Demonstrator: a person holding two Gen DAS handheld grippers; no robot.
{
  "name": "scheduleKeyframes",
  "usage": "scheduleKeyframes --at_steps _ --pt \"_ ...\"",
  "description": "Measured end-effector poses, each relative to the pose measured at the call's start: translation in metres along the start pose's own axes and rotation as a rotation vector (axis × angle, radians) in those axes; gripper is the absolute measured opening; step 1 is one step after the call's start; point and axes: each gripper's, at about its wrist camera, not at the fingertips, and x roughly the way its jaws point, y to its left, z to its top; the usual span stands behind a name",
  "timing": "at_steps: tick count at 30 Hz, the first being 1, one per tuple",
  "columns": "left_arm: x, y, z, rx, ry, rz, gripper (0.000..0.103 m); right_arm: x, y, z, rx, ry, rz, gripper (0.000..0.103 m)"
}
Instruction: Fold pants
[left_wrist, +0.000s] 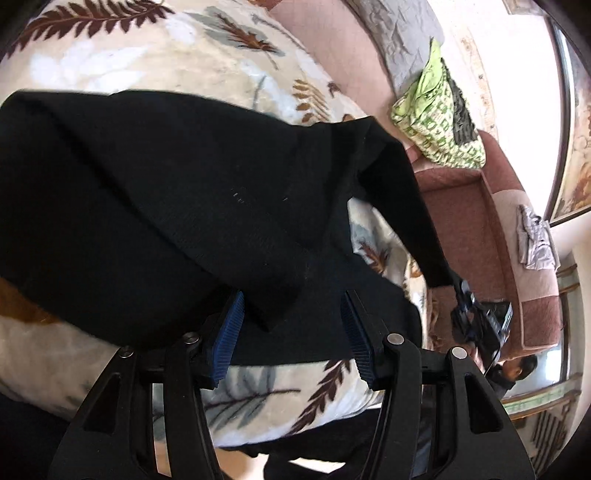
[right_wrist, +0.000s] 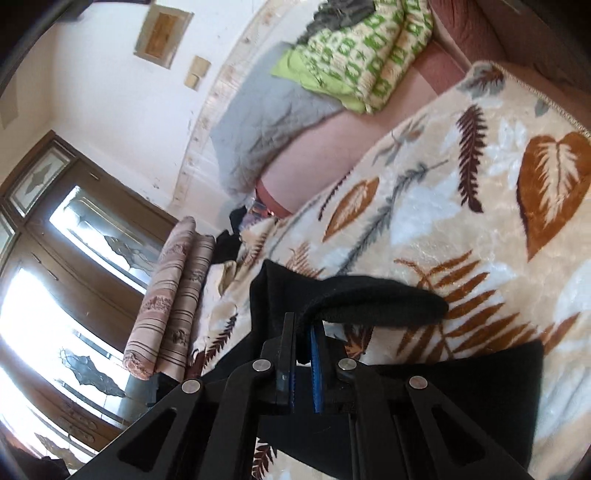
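Right jaws clamped on one black pants (right_wrist: 354, 295).

Black pants (left_wrist: 155, 192) lie rumpled on a leaf-print blanket (left_wrist: 122, 70), fabric folded over itself. 1 narrow end is lifted off the surface, stretched taut toward the right of the left wrist view.

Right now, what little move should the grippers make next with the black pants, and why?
Probably close the left hand-held gripper on the pants. Its blue pads stand apart with a black fabric edge between them, not pinched. The right hand-held gripper already clamps a fold of the pants over the leaf-print blanket, so both ends would then be held.
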Motion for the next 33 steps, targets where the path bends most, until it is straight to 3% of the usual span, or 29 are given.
scheduleKeyframes --at_steps 1,2,4,9,15,18,21,23,28,30,33 --pt "0.001 0.000 0.000 0.004 -0.001 -0.004 0.020 -0.005 0.001 -0.001 0.004 -0.013 0.009 0.006" --pt "0.003 0.001 0.002 0.003 0.010 0.006 0.013 -0.012 0.000 -0.001 0.006 -0.025 0.019 0.006" --pt "0.000 0.005 0.005 -0.016 -0.004 0.001 0.008 -0.022 0.004 -0.001 -0.004 -0.052 0.042 0.006" --pt "-0.047 0.000 0.024 0.018 -0.169 -0.032 0.007 -0.046 0.018 0.000 -0.029 -0.141 0.127 0.006" --pt "-0.071 0.009 0.106 -0.002 -0.362 0.026 0.008 -0.054 0.019 0.006 0.009 -0.219 0.185 0.006" --pt "-0.057 0.041 0.150 -0.112 -0.419 0.072 0.008 -0.041 0.008 0.014 0.078 -0.252 0.152 0.006" --pt "-0.040 0.061 0.172 -0.177 -0.454 0.112 0.008 -0.022 -0.005 0.026 0.118 -0.258 0.058 0.006" --pt "-0.031 0.067 0.176 -0.215 -0.436 0.124 0.011 -0.007 -0.014 0.033 0.139 -0.252 -0.001 0.006" --pt "-0.026 0.052 0.177 -0.143 -0.436 0.142 0.040 0.018 -0.033 0.055 0.164 -0.314 -0.085 0.011" --pt "-0.034 0.050 0.175 -0.135 -0.460 0.142 0.051 0.020 -0.039 0.062 0.182 -0.367 -0.138 0.048" --pt "-0.045 0.051 0.171 -0.161 -0.512 0.155 0.073 0.008 -0.051 0.063 0.216 -0.463 -0.189 0.055"
